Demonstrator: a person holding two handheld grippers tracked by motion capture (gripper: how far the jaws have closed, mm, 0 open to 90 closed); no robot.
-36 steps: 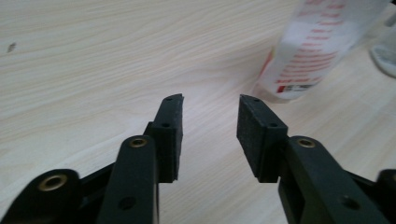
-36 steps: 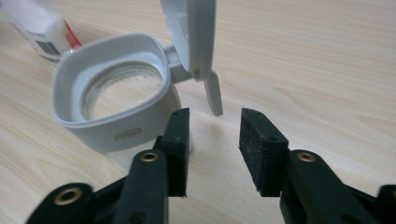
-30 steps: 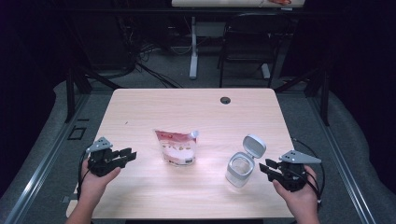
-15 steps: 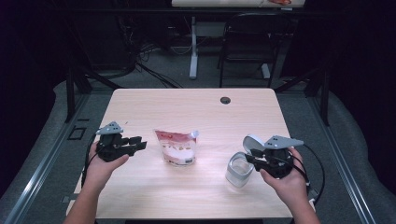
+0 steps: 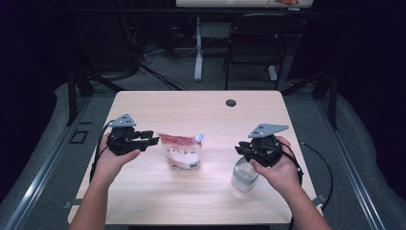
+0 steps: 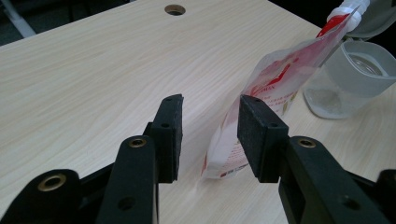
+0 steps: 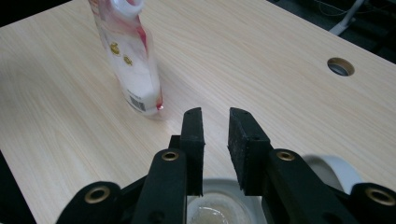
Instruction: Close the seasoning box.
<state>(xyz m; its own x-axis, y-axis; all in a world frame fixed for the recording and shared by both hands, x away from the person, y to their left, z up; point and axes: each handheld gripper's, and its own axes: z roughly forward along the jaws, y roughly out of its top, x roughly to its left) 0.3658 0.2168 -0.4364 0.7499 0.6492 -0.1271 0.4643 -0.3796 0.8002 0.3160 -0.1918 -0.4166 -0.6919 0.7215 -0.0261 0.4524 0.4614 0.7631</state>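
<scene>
Above the jar [image 5: 245,175], the right claw [image 5: 241,149] is seen closing, empty; beside the pouch [image 5: 182,152], the left claw [image 5: 152,138] is seen opening, empty.

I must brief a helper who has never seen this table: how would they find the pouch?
On the wooden table, look midway between the two grippers. The pouch stands upright there, red and white with a white spout; the clear container beside it is see-through and round.
</scene>
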